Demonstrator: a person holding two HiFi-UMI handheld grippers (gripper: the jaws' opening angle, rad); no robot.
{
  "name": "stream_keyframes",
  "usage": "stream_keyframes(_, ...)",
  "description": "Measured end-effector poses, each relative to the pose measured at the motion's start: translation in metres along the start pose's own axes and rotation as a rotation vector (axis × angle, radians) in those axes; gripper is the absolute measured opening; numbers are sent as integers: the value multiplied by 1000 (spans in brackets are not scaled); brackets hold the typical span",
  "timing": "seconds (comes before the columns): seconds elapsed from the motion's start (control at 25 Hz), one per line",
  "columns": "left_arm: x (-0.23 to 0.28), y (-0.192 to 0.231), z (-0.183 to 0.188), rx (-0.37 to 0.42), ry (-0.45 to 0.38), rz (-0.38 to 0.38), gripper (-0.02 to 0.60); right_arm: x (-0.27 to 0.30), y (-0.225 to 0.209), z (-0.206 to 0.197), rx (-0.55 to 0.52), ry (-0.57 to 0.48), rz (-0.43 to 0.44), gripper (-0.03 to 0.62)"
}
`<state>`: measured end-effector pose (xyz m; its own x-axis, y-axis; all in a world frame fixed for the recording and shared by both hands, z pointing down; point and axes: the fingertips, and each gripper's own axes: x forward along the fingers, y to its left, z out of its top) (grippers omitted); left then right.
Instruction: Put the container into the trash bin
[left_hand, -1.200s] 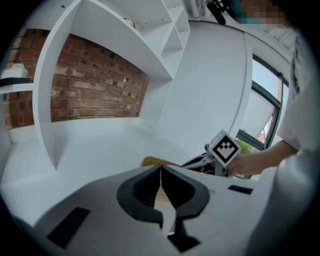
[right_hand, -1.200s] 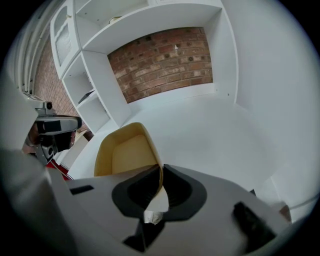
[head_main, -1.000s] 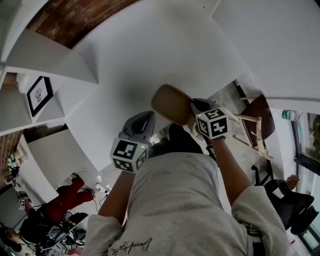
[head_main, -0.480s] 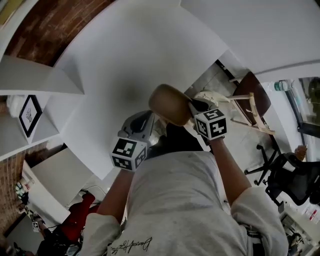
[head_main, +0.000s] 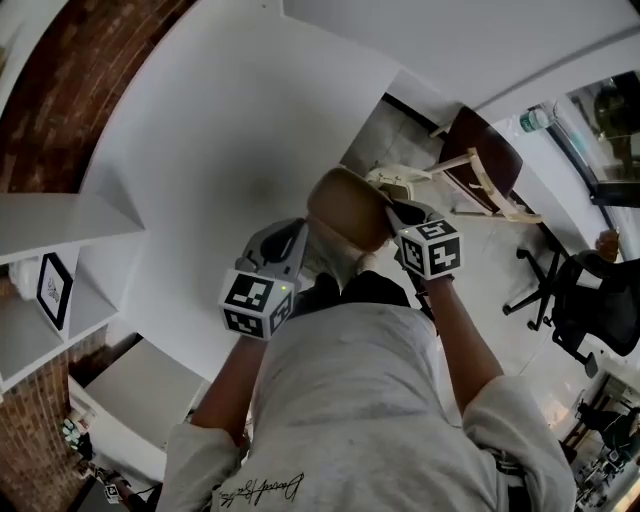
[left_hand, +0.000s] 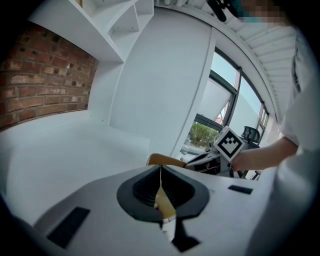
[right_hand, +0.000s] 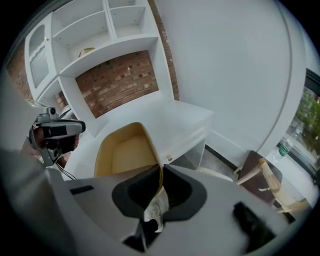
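A tan, open-topped container (head_main: 345, 208) hangs in the air in front of the person's chest. My right gripper (head_main: 386, 216) is shut on its rim; the right gripper view shows the rim (right_hand: 152, 150) running down between the closed jaws (right_hand: 160, 181). Just left of the container and slightly lower, my left gripper (head_main: 290, 240) has its jaws pressed together, and I see nothing held between them (left_hand: 160, 176). In the left gripper view the container's edge (left_hand: 162, 160) peeks over that gripper. A pale rounded object (head_main: 400, 180) lies on the floor beyond; I cannot tell whether it is the bin.
A white desk (right_hand: 175, 120) stands under white shelves (right_hand: 100, 35) with a brick back wall (right_hand: 120, 80). A wooden chair (head_main: 490, 170) stands on the floor to the right, and a black office chair (head_main: 590, 300) stands farther right. A white wall (head_main: 230, 150) fills the left.
The head view has swung, so the room has turned around the grippers. The container stays in the right gripper, shifted slightly right. The left gripper keeps its place beside it.
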<state>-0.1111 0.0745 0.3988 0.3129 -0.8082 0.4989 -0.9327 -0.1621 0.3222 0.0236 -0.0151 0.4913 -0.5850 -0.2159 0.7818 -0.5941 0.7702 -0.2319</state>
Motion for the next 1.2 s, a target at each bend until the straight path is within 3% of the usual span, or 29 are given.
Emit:
stream_keyframes(0.4, 38, -39, 3, 58, 45, -68, 17, -26, -56, -41, 120, -15, -59, 43)
stream_keyframes(1.2, 97, -143, 14, 105, 68, -158, 17, -100, -137, -78, 192, -54, -110, 43)
